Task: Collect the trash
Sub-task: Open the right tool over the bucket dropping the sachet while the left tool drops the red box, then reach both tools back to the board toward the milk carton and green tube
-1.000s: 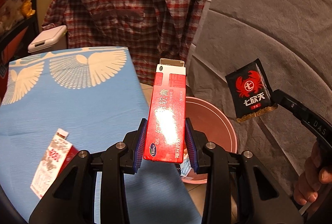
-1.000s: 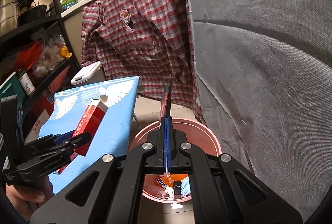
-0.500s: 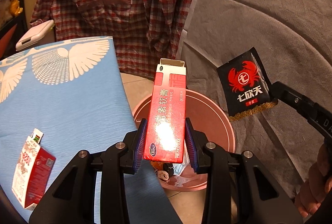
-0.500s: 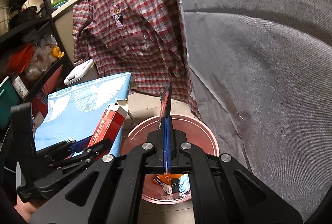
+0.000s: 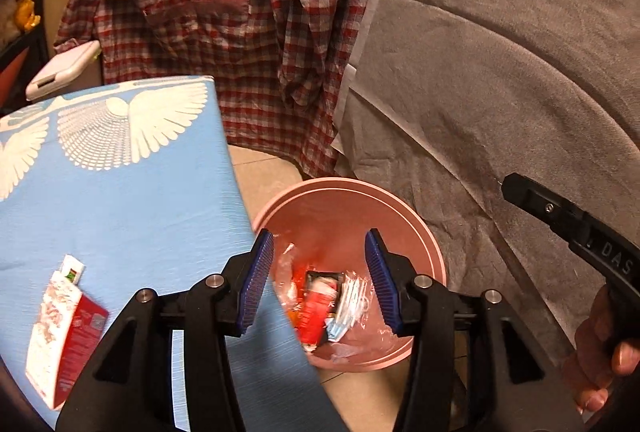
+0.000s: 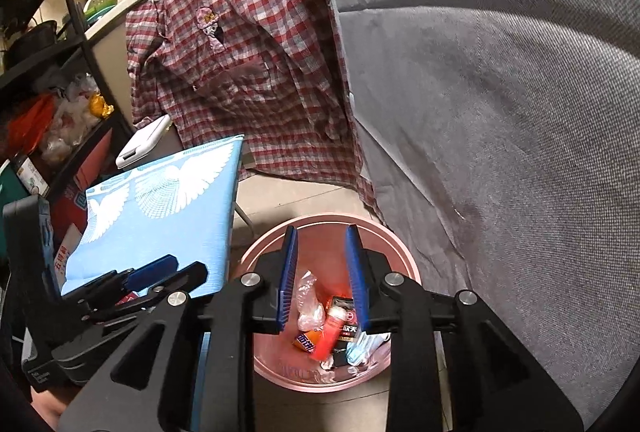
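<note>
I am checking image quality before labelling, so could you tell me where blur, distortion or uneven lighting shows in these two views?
Left wrist view: the red and white carton on the blue cloth is smeared by motion blur; the pink bin stays fairly sharp; corners go black. Right wrist view: fisheye bends the grey fabric; warm, dim light, shelves at left dark; bin contents readable.

wrist views angled down, sharing pink bin (image 5: 434,256)
</note>
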### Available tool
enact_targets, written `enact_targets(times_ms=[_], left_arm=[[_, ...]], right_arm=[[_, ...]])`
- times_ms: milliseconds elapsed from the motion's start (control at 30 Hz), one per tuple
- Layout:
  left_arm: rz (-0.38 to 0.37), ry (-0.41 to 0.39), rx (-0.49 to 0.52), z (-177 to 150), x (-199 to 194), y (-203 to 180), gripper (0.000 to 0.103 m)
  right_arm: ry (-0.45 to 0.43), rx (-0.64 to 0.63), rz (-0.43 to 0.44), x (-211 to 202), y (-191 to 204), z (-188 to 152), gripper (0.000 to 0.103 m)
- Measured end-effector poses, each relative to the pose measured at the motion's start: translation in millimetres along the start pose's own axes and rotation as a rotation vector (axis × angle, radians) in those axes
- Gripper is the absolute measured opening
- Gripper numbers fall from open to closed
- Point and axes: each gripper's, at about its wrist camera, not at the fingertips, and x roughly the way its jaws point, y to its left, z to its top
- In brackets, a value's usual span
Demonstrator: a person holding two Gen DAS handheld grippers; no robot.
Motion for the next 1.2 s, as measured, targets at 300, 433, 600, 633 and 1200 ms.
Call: enact_targets(times_ms=[300,433,600,633,1200], left_arm=[[0.074,-0.051,-0.019,-7,-59,58,0.045],[0.125,-0.071,-0.053,-13,-90,99,0.045],[0.220,-0.091,-0.123,-15,-133,154,0.045],[0.230,-0.099,-0.141,-16,-141,164,0.045],[0.295,-0.230,-0.275,-22,-229,257,0.045]], right_arm=[[-0.039,-0.085,0.060,-14,37,-10,0.026],[-0.036,-0.100,0.107,-16,63,-18,0.026],[-0.036,-0.092,0.170,-18,110,-30,0.027],[-0.040,-0.094,0.180,-19,120,-33,0.027],[0.099,-0.215,0.175,27,282,-117,0.077]])
